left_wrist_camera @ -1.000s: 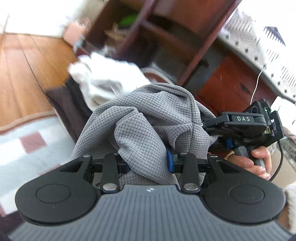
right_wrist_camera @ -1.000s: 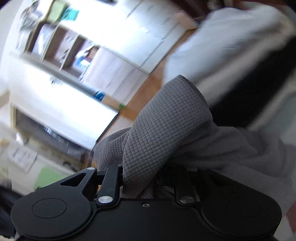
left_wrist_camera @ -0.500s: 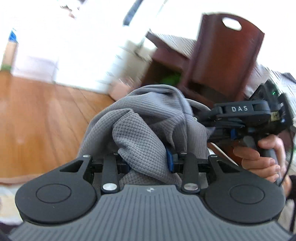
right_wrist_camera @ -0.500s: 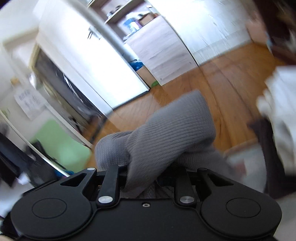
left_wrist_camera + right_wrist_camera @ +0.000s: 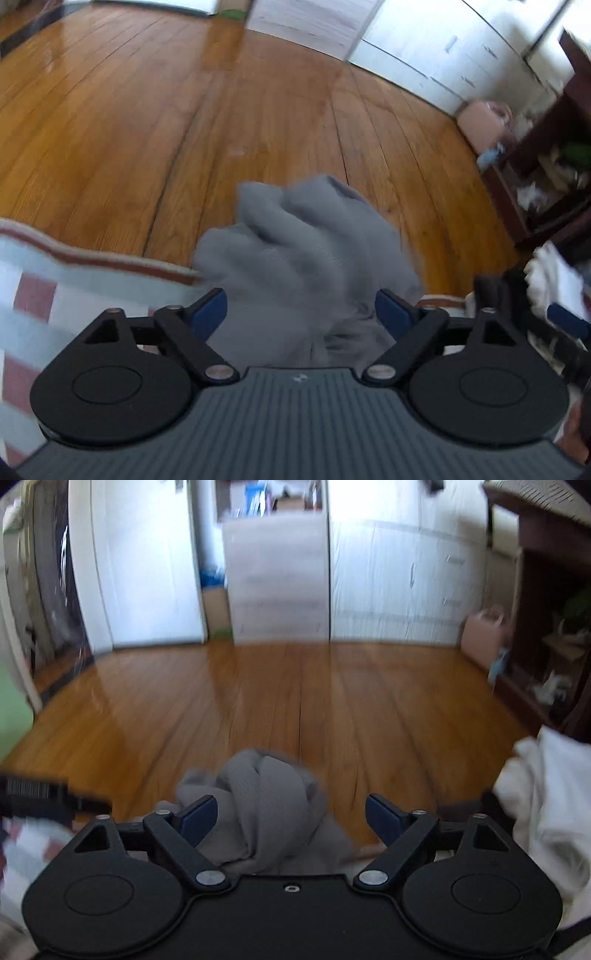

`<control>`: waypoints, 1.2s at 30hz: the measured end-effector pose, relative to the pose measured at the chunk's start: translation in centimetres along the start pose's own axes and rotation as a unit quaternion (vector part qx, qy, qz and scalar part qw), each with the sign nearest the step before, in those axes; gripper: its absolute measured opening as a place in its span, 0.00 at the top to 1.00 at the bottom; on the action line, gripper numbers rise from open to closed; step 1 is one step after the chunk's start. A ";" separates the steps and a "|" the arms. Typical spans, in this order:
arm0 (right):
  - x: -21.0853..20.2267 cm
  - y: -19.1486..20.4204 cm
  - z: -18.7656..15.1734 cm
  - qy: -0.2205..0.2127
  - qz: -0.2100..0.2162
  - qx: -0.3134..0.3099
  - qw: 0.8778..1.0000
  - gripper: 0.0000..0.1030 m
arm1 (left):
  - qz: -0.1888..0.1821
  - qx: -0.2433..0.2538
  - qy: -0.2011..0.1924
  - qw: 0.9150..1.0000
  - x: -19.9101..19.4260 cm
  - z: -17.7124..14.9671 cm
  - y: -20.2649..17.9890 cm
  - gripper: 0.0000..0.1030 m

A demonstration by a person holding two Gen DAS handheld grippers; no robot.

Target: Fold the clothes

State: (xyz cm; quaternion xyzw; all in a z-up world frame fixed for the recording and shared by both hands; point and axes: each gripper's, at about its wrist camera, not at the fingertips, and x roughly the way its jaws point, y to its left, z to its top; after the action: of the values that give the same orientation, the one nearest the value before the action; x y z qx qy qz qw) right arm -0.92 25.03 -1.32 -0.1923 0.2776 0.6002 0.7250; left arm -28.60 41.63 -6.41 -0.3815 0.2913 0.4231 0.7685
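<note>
A bunched grey waffle-knit garment lies blurred between the spread jaws of my left gripper. Those jaws are opening and the blue pads no longer press the cloth. In the right wrist view the same grey garment hangs in a loose twist between the jaws of my right gripper. These are opening too, and its blue pads stand clear of the fabric. The left gripper's black body shows at the left edge.
Wooden floor stretches ahead to white cabinets. A checked rug lies below left. A pile of white clothing sits at the right, near a dark wooden shelf unit and a pink bag.
Both grippers were shut on the grey garment and now stand wide, with the cloth loose between them. Both views have swung round toward the open wooden floor.
</note>
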 end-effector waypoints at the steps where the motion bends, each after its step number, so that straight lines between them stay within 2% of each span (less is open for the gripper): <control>1: 0.4 0.3 -0.3 0.010 0.000 -0.005 1.000 0.13 | -0.007 0.002 -0.007 1.000 0.5 -0.2 0.2 0.17; 4: 1.0 0.5 0.0 0.030 -0.007 0.002 1.000 0.13 | -0.029 0.008 -0.031 0.999 1.9 -0.9 1.0 0.15; 5: 0.9 0.4 0.2 0.034 -0.010 0.009 0.999 0.13 | -0.040 0.009 -0.048 0.998 2.4 -1.6 2.3 0.15; 6: 0.6 0.7 0.7 0.037 -0.011 0.013 0.999 0.13 | -0.023 0.013 -0.046 0.999 3.4 -2.3 2.9 0.16; 7: 0.3 1.0 0.7 0.043 -0.016 0.014 0.999 0.13 | -0.010 0.016 -0.041 0.999 4.4 -2.8 3.5 0.18; 9: -0.1 1.5 0.7 0.057 -0.026 0.017 0.998 0.13 | -0.012 0.006 -0.004 1.000 6.1 -2.7 5.0 0.22; 11: 0.1 2.0 1.1 0.091 -0.005 0.050 0.995 0.13 | -0.026 -0.037 0.016 0.999 6.5 -1.6 6.0 0.24; 14: 1.5 2.8 0.9 0.156 0.036 0.122 0.979 0.13 | -0.035 -0.059 0.012 0.998 5.4 -1.1 6.9 0.24; 15: 2.1 3.0 1.3 0.178 0.040 0.135 0.974 0.13 | -0.038 -0.062 0.009 0.997 5.0 -1.2 7.0 0.23; 17: 2.8 3.3 1.8 0.193 0.029 0.166 0.967 0.14 | -0.040 -0.065 0.012 0.997 4.8 -1.6 7.4 0.23; 19: 3.5 3.6 2.2 0.209 0.019 0.198 0.958 0.30 | -0.039 -0.066 0.018 0.997 5.0 -2.0 7.7 0.23; 21: 4.1 3.9 2.4 0.224 0.011 0.228 0.947 0.34 | -0.032 -0.069 0.024 0.997 5.0 -2.3 8.3 0.23; 23: 3.9 4.5 1.8 0.209 -0.014 0.240 0.948 0.33 | -0.025 -0.078 0.025 0.996 4.8 -2.4 8.7 0.23; 25: 3.8 5.6 2.0 0.177 -0.044 0.213 0.960 0.33 | -0.017 -0.082 0.023 0.996 4.5 -2.3 8.7 0.23; 28: 3.5 8.4 1.5 0.102 -0.047 0.077 0.991 0.31 | -0.004 -0.082 0.023 0.996 3.7 -2.1 8.0 0.23; 30: 3.7 10.3 0.7 0.055 -0.068 -0.033 0.996 0.31 | -0.002 -0.074 0.021 0.997 3.3 -2.1 7.3 0.23; 32: 4.4 10.9 0.8 0.033 -0.094 -0.071 0.993 0.31 | 0.002 -0.061 0.025 0.998 3.4 -2.0 6.3 0.23; 34: 5.2 9.7 1.5 0.026 -0.065 -0.037 0.997 0.32 | 0.002 -0.052 0.032 0.998 3.8 -1.9 5.6 0.22; 35: 5.7 9.0 1.9 0.028 -0.048 -0.016 0.998 0.37 | 0.000 -0.048 0.036 0.998 4.3 -1.8 5.3 0.22; 36: 6.4 8.3 2.2 0.036 -0.043 -0.002 0.998 0.46 | 0.000 -0.044 0.040 0.998 4.9 -1.7 5.1 0.22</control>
State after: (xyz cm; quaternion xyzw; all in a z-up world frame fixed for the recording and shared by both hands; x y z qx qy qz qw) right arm -7.86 32.98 -3.20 -0.2274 0.2938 0.5615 0.7394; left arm -30.99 44.04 -12.83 -0.4318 0.3032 0.4197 0.7386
